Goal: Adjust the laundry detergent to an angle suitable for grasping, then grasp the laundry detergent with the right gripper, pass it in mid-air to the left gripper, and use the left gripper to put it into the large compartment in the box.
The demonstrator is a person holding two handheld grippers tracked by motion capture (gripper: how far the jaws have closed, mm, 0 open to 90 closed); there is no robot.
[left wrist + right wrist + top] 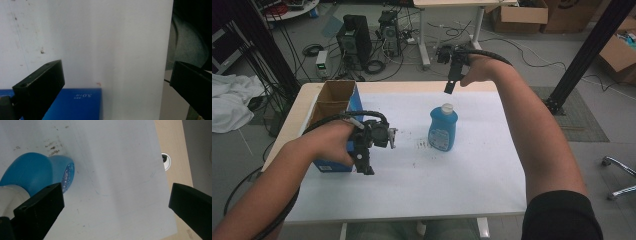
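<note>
Upright on the white sheet (452,175) covering the table (292,120): a blue bottle (443,129) with a white cap (446,107), about mid-table, standing free. Just left of it, a patch of dark specks (422,145) on the sheet.

Above and behind the bottle, raised off the table: right gripper (450,86), pointing down, jaws spread wide with nothing between them. From the right gripper view, bottle (37,173) seen from above at the lower left, cap (10,197) partly behind one jaw, bare sheet (120,182) in the gap. No contact with the bottle.

Near the table's left edge: an open blue box (334,107), cardboard-brown inside. Right beside it, low over the sheet: left gripper (364,162), likewise released and empty. In the left gripper view, a corner of the box (80,105) at the bottom, apparently below the jaws rather than between them, though hard to judge from this angle.

Bottle and box well apart.
</note>
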